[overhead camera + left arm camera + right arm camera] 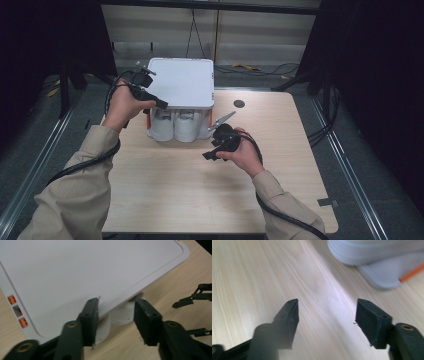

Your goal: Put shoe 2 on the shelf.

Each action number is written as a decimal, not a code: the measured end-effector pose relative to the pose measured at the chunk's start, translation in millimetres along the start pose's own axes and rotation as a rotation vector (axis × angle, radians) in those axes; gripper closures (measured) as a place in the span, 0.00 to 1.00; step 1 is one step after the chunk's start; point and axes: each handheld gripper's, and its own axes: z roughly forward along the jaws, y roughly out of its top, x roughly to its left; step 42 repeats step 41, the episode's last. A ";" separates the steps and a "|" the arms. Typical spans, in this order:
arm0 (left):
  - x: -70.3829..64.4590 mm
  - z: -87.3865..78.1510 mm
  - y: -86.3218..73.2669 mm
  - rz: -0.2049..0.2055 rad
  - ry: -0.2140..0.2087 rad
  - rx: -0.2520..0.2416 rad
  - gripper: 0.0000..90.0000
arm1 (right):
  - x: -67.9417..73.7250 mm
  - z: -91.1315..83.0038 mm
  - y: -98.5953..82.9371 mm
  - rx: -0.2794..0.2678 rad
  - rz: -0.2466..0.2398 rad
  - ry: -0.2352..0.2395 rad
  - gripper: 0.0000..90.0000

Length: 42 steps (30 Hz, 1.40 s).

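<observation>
A white box-shaped unit with a flat lid [182, 82] stands at the back middle of the wooden table [200, 200]. Three white cylinders [186, 127] stand upright under its front edge. My left gripper [159, 102] is open at the lid's front left corner. In the left gripper view the left gripper [116, 317] straddles the lid [87, 270] edge, with a cylinder top [123, 315] between the jaws. My right gripper [210, 154] hovers open over bare table, just in front of the unit's right corner. The right gripper [327, 315] holds nothing; the unit's white base [382, 277] lies beyond it.
Orange tabs [23, 322] sit on the unit's side. A small dark round hole [239, 104] marks the table behind the right hand. Cables [260, 68] lie on the floor beyond the table. Metal rails [345, 165] run along both sides of it.
</observation>
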 end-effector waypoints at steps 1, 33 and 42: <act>-2.1 0.5 -5.1 -0.003 -0.002 0.007 0.53 | -0.7 -2.0 -2.9 0.003 0.012 -0.002 0.36; -2.7 24.5 -130.4 -0.016 -0.008 0.065 0.31 | -2.5 -52.7 -82.5 0.001 0.064 -0.096 0.23; -7.0 31.9 -158.1 -0.019 0.003 0.076 0.28 | 2.3 -61.9 -120.7 -0.019 0.118 -0.130 0.19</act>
